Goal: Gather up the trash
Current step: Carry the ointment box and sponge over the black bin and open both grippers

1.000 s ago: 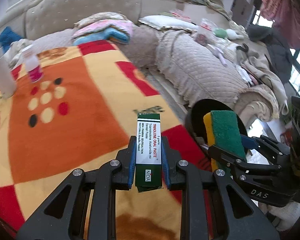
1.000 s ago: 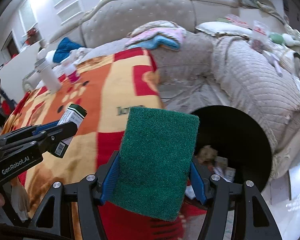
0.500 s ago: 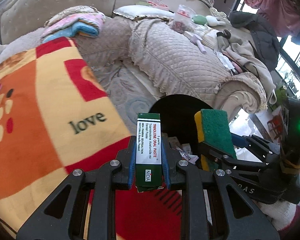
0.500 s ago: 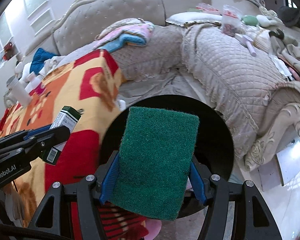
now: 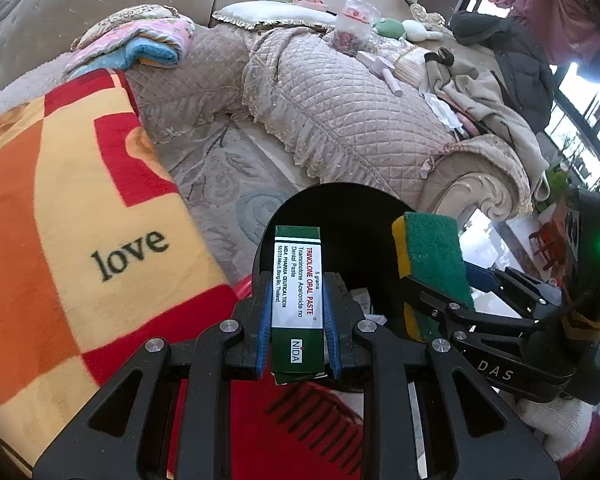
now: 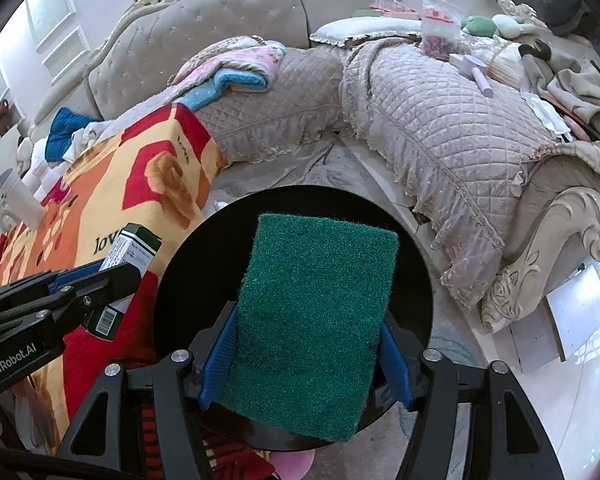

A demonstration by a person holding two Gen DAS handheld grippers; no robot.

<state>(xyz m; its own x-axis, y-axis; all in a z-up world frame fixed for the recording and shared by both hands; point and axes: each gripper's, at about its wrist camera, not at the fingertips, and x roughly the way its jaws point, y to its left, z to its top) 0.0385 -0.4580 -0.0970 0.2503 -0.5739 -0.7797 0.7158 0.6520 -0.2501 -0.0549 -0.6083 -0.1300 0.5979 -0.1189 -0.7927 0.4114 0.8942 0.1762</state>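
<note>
— Sponge first? Right gripper (image 6: pixel 308 364) is hanging over the round black bin (image 6: pixel 204 264), jaws opening around the green-and-yellow scouring sponge (image 6: pixel 316 312), long axis pointing into its mouth.

— Probably. Left gripper (image 5: pixel 298 336) is clamping the green-and-white cardboard paste box (image 5: pixel 298 284) over the bin's near-left rim.

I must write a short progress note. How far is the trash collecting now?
Done: some small trash already lies inside the black bin. In hand: the left gripper is shut on a green medicine box at the bin's near edge, and the right gripper has a green sponge between its opening fingers, above the bin's mouth. Left: both items must still drop in.
</note>
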